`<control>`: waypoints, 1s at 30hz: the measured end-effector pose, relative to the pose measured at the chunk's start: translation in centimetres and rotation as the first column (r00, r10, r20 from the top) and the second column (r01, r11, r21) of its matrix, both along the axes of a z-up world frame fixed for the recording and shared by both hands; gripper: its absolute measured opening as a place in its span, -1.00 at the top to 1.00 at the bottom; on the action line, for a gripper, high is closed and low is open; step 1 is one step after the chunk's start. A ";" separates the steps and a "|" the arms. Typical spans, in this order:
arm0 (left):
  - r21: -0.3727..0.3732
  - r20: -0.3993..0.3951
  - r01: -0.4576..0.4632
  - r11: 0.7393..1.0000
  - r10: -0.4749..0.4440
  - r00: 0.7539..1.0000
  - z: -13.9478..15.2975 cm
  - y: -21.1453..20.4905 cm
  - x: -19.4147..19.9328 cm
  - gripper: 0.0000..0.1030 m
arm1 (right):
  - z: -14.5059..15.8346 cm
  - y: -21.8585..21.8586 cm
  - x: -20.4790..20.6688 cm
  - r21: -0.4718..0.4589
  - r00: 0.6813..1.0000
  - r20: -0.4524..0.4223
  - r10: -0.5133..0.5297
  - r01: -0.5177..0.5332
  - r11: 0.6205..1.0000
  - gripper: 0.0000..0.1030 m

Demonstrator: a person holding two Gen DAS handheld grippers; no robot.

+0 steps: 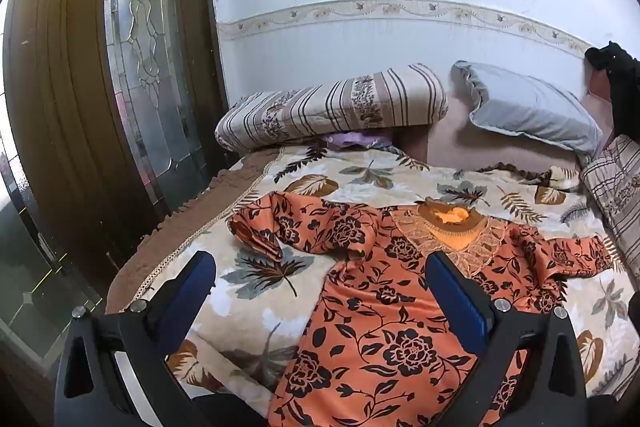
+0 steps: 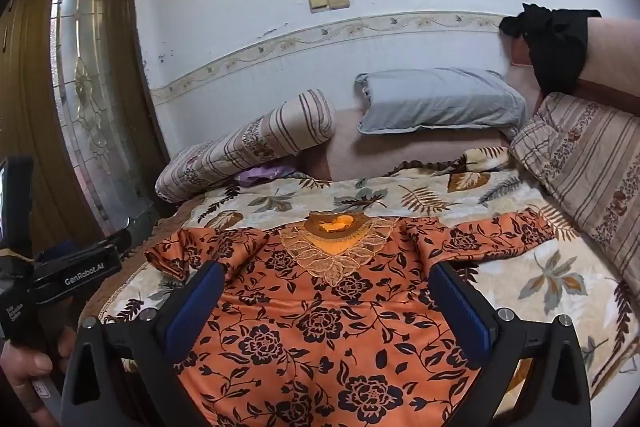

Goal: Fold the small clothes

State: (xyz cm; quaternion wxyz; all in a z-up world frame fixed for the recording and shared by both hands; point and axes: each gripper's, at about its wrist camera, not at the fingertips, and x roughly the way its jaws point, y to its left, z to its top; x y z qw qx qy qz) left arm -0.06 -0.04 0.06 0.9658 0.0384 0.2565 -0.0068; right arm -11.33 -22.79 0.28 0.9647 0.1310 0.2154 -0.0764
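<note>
Right, both grippers hover spread wide, holding nothing. Left gripper (image 1: 320, 275) sits above the garment's left flank, one blue pad over bare blanket, the other over the chest area. Right gripper (image 2: 328, 287) is centred over the body, just below the neckline.

The orange floral dress (image 2: 320, 327) lies face up on the leaf-print blanket (image 2: 560, 287), neckline (image 2: 334, 227) toward the pillows, hem toward the camera and out of frame. Left sleeve (image 1: 272, 223) is bunched and twisted back on itself; right sleeve (image 2: 492, 231) is stretched out fairly flat toward the striped cushion (image 2: 592, 163).

Handling guess: thin, light, limp fabric with a slight sheen, so probably slippery on itself and prone to sliding when a layer goes over. No stiffness, so it won't hold a crease unless pressed flat. The lace yoke (image 2: 336, 259) around the neck looks delicate and could snag, so keep the pads off it. The plush blanket underneath may drag on the cloth a bit, which helps hold it in place.

Grab points: the sleeve cuff, or the shoulder seam and side seam on the same flank, pinching a single layer at the edge. The left sleeve needs untangling first, else the fold traps a lump.

Nothing folded yet, by the look of it.
</note>
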 end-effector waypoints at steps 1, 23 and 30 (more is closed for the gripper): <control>0.002 0.003 0.000 1.000 0.000 1.000 0.1 0.0 -0.1 -1.00 | 0.0 0.0 0.1 0.002 1.000 -0.002 0.000 0.000 1.000 -1.00; 0.041 -0.037 -0.019 0.999 0.020 0.999 -1.4 -0.5 0.6 -1.00 | -1.1 -3.8 -0.3 0.091 0.996 -0.009 -0.090 0.090 0.992 -1.00; 0.042 -0.035 -0.016 0.999 0.018 0.999 -1.3 -0.2 0.8 -1.00 | -1.0 -3.6 -0.2 0.090 0.996 -0.012 -0.090 0.091 0.992 -1.00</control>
